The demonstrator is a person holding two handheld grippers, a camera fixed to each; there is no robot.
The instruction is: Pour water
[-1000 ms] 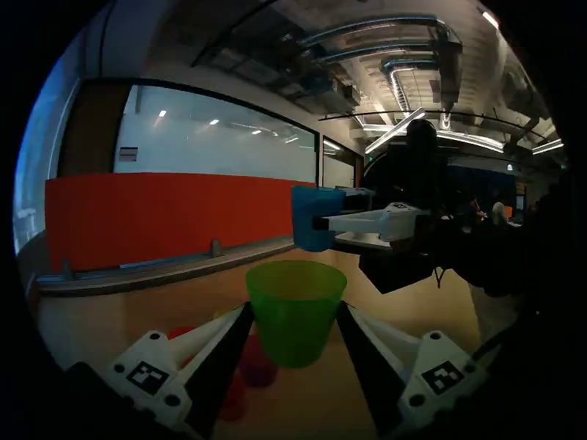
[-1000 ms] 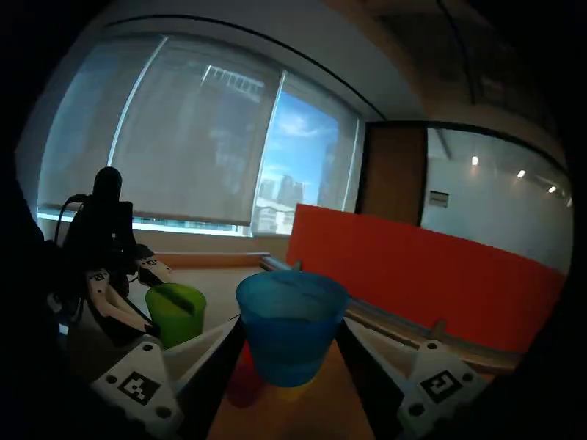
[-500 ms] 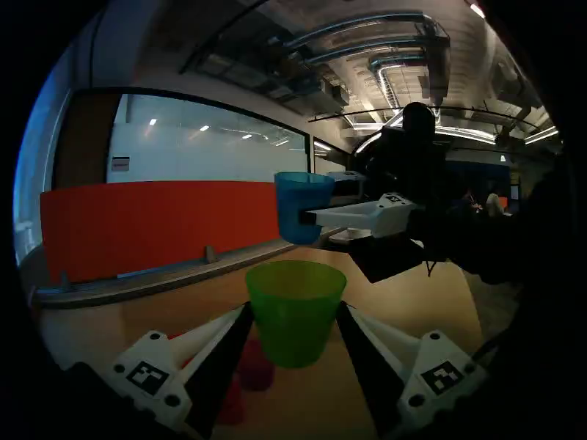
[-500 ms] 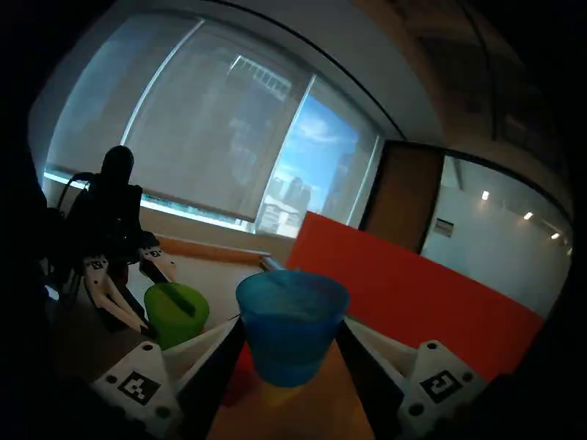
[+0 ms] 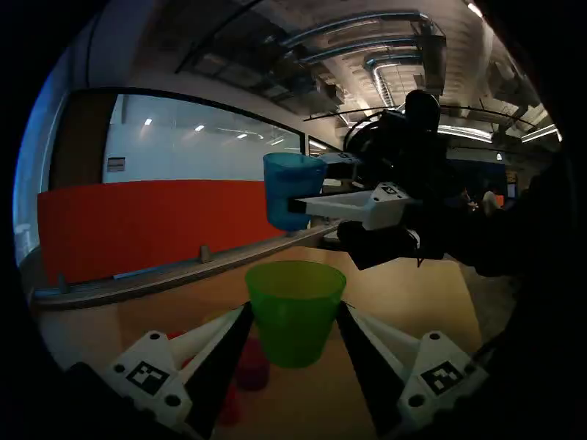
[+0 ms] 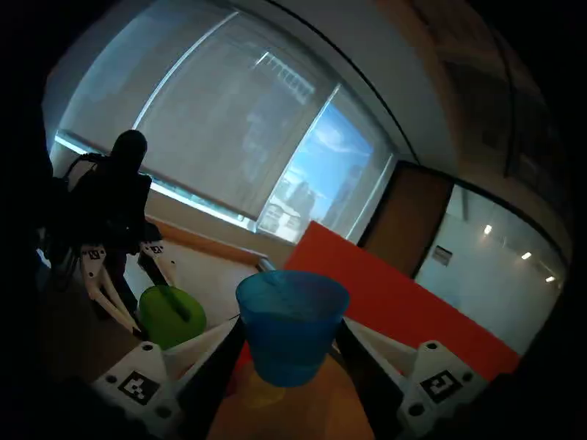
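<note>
Blue translucent plastic cup (image 6: pixel 292 330) sits clamped between both fingers of the right gripper (image 6: pixel 292 323), pinched at mid-wall, rim up. In the left gripper view the same blue cup (image 5: pixel 291 191) is in the air, near-upright with a slight lean, higher than the green cup and up-left of it, not touching it. Whether it holds water: cannot tell.

Green translucent plastic cup (image 5: pixel 296 312) is grasped by the left gripper (image 5: pixel 294 309), a finger pressing each side of it, cup upright and open top facing up. In the right gripper view the green cup (image 6: pixel 170 315) shows lower left, between the left gripper's white fingers (image 6: pixel 103 290), with a dark shape across its mouth.

Light wooden tabletop (image 5: pixel 418 290) lies under both cups. Small magenta cup (image 5: pixel 253 364) stands on the table below the green one. Yellowish round item (image 6: pixel 258 389) sits on the table under the blue cup. Orange-red wall panel (image 5: pixel 147 220) runs behind the table, big window (image 6: pixel 220 147) beyond.
</note>
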